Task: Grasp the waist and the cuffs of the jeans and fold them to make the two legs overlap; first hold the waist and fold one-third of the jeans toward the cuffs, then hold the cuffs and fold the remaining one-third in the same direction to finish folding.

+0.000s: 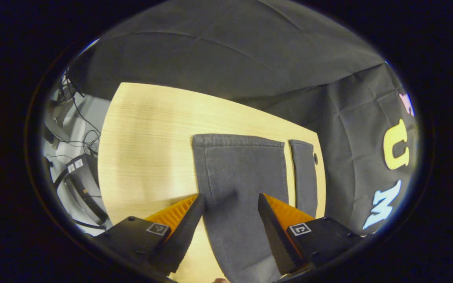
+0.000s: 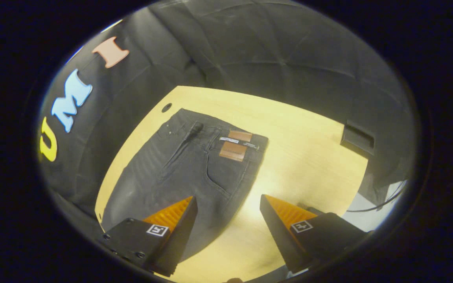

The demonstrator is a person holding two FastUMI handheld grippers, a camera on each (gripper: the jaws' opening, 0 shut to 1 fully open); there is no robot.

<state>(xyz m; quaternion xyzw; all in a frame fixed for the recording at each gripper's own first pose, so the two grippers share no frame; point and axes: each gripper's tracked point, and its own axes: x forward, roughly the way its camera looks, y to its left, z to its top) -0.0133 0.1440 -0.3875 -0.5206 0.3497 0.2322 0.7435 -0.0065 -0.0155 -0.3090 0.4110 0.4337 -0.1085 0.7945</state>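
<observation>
Lying flat on the pale wooden table [image 2: 309, 157], dark grey denim jeans [image 2: 195, 165] — both claws [image 1: 230, 208] [image 2: 228, 208] released — warrant edge-aligned grasps at waist and cuffs.

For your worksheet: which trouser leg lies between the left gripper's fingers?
The wider, nearer leg of the jeans; the narrow leg lies apart, beside the right finger.

The jeans [image 2: 187, 165] lie flat on the table [image 2: 301, 157]; their two cuffs [image 1: 238, 141] sit side by side ahead of my left gripper [image 1: 230, 200], the waist [image 2: 218, 135] ahead of my right gripper [image 2: 228, 202].
</observation>
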